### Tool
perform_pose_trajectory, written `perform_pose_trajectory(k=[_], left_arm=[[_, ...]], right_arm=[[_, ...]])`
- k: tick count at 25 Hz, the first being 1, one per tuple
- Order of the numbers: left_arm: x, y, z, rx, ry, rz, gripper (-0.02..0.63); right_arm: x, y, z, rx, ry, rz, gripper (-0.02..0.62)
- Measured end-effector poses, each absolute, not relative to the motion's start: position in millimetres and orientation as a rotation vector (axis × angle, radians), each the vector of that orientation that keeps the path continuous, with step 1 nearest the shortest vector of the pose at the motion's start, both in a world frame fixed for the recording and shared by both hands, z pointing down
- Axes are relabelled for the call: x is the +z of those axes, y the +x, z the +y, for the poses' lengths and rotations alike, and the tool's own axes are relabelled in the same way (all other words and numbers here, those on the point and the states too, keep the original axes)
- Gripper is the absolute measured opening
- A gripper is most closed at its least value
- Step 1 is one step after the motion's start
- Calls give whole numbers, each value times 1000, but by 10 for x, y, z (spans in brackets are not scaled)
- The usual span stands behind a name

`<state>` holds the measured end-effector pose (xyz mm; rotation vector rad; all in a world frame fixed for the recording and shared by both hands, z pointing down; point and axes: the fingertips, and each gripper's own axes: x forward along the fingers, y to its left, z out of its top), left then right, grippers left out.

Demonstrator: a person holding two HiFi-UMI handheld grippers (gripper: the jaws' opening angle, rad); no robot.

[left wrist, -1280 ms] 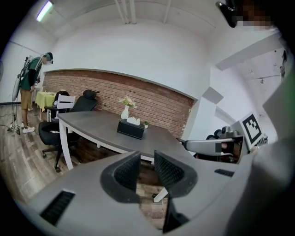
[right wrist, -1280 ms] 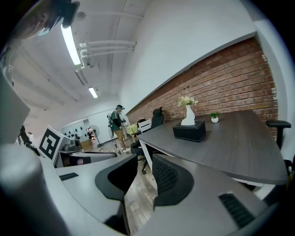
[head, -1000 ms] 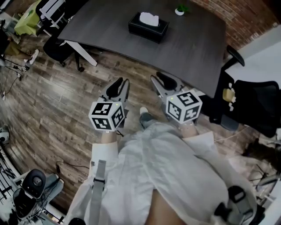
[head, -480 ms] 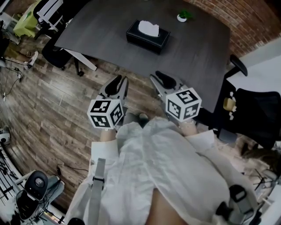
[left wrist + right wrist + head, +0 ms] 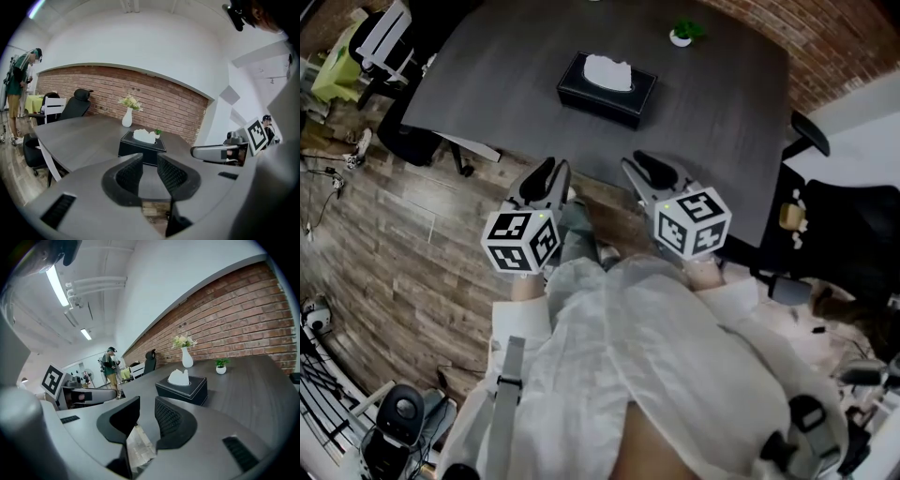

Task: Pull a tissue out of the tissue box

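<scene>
A black tissue box (image 5: 607, 87) stands on the dark grey table (image 5: 722, 112), with a white tissue (image 5: 607, 71) poking from its top slot. Both grippers hover side by side at the table's near edge, well short of the box. My left gripper (image 5: 546, 180) is open, nothing between its jaws; in the left gripper view the box (image 5: 141, 147) sits straight ahead beyond the jaws. My right gripper (image 5: 649, 173) is open and empty too, and its view has the box (image 5: 182, 389) and tissue (image 5: 178, 377) ahead, slightly right.
A small potted plant (image 5: 682, 33) and a white vase with flowers (image 5: 127, 117) stand on the table beyond the box. Office chairs (image 5: 839, 234) flank the table. A person (image 5: 18, 89) stands far off to the left. A brick wall runs behind the table.
Both grippers have moved forward over the wooden floor to the table's near edge, and the tissue box sits closer to them. Their jaws look unchanged.
</scene>
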<state>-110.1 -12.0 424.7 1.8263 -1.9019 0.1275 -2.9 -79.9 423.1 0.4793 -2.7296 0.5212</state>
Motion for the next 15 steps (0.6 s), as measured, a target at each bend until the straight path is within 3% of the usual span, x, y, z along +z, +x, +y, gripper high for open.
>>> perform_pose_trajectory(k=[15], left_arm=[[4015,-2004,-1424,193,2180,-1576,84]], right_arm=[[4002,-994,-1742,514,860,-2690,95]])
